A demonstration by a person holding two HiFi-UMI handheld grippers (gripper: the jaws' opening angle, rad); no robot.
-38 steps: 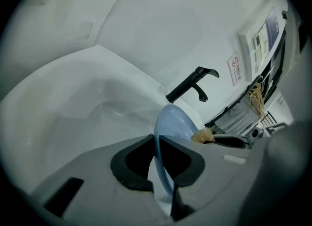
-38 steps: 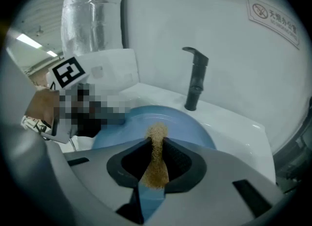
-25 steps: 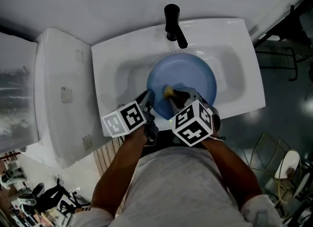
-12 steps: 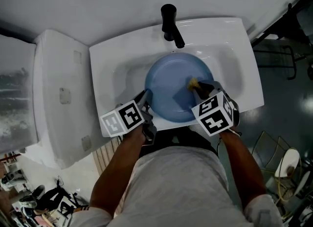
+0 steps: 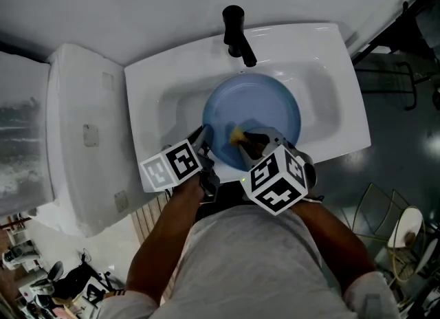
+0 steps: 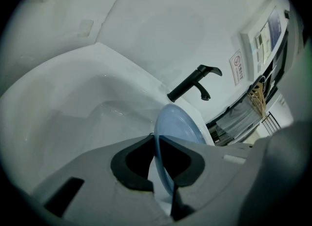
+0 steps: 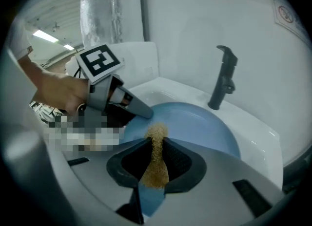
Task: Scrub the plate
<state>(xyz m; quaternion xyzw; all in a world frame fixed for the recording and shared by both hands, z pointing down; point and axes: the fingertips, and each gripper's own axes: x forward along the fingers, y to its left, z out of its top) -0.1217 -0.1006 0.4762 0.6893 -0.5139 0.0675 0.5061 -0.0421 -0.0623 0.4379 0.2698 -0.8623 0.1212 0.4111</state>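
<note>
A round blue plate (image 5: 258, 115) lies tilted in the white sink (image 5: 323, 77), under the black tap (image 5: 235, 30). My left gripper (image 5: 204, 134) is shut on the plate's near-left rim (image 6: 161, 148), which runs edge-on between its jaws. My right gripper (image 5: 242, 139) is shut on a yellow-brown scrub pad (image 7: 156, 159). The pad's tip (image 5: 238, 133) rests on the plate's near-left part, close to the left gripper's fingers (image 7: 136, 107). The plate (image 7: 195, 127) fills the basin in the right gripper view.
A white toilet cistern lid (image 5: 82, 132) stands left of the sink. The white wall (image 5: 137, 1) rises behind the tap. Dark floor with a wire rack (image 5: 385, 221) lies to the right. A notice panel (image 6: 265, 35) hangs on the wall.
My right gripper with the scrub pad went right across the plate, then came back to its near-left part. The left gripper has kept its hold on the rim.
</note>
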